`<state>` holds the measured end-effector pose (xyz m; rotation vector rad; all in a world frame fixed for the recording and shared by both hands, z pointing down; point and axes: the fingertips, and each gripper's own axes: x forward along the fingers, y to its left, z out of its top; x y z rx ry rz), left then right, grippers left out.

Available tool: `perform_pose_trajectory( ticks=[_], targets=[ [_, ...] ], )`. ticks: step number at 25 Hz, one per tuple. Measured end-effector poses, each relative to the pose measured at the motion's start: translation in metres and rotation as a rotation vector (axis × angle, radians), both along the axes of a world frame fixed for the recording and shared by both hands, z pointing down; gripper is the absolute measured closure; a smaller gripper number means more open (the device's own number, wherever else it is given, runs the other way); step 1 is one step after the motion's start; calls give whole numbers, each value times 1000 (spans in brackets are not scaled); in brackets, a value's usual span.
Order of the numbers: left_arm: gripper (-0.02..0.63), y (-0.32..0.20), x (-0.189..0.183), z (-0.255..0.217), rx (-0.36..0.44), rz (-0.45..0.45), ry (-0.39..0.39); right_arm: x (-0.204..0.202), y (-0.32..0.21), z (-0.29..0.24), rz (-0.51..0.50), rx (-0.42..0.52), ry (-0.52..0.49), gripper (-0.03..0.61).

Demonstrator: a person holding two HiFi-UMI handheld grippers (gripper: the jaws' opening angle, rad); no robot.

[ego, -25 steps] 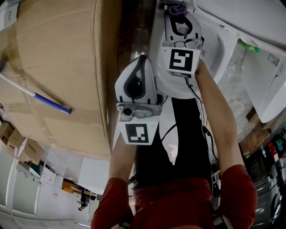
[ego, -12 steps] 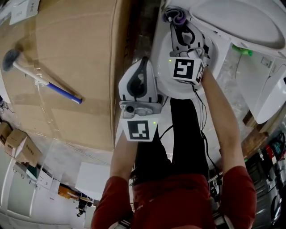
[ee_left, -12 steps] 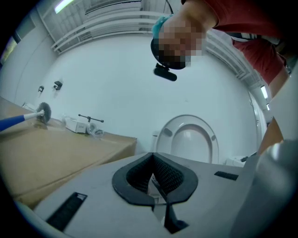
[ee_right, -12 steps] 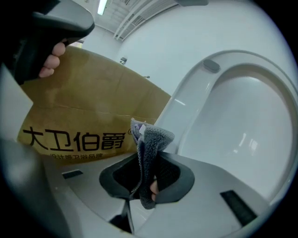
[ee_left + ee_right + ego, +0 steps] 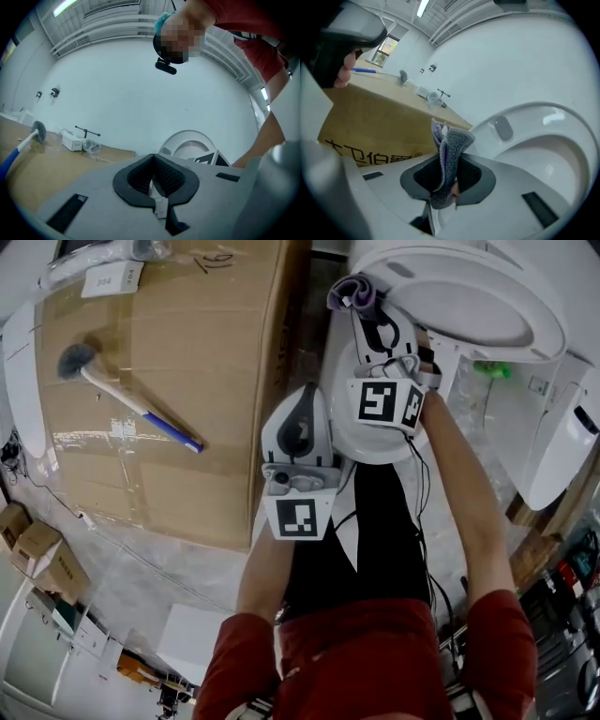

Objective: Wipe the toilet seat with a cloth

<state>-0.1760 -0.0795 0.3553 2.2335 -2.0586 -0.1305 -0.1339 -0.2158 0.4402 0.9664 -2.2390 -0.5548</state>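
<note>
Cardboard box [image 5: 169, 484] is sitting left. The toilet seat [image 5: 534, 110] is lying just ahead of the right gripper [image 5: 449, 187], its jaws gripping the cloth [image 5: 450, 154]. The left gripper [image 5: 153, 176] is hanging farther back, jaws closed and empty.

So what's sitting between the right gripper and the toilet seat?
Only the grey cloth, pinched by the right gripper and sticking out past its jaws. Nothing else shows before the toilet seat. That's clear in the right gripper view.
</note>
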Motion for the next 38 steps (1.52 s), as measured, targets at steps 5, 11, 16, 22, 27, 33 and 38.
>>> perform_pose_trajectory(
  ticks=[5, 11, 16, 22, 27, 33, 38],
  targets=[
    [601, -3, 0, -40, 35, -3, -9, 1, -8, -58, 28, 55, -43, 511],
    [601, -2, 8, -84, 50, 11, -31, 12, -10, -121, 45, 103, -83, 511],
    [601, -4, 24, -110, 59, 31, -41, 47, -19, -163, 115, 124, -144, 511],
    [601, -10, 61, -137, 68, 73, -49, 107, -23, -189, 209, 143, -183, 511],
    [601, -14, 98, -156, 98, 134, -87, 170, -25, -198, 315, 133, -237, 509],
    [601, -25, 140, -163, 104, 182, -112, 231, -26, -183, 399, 106, -263, 511],
    [601, -37, 168, -159, 97, 208, -114, 273, -25, -162, 447, 84, -255, 511]
  ],
)
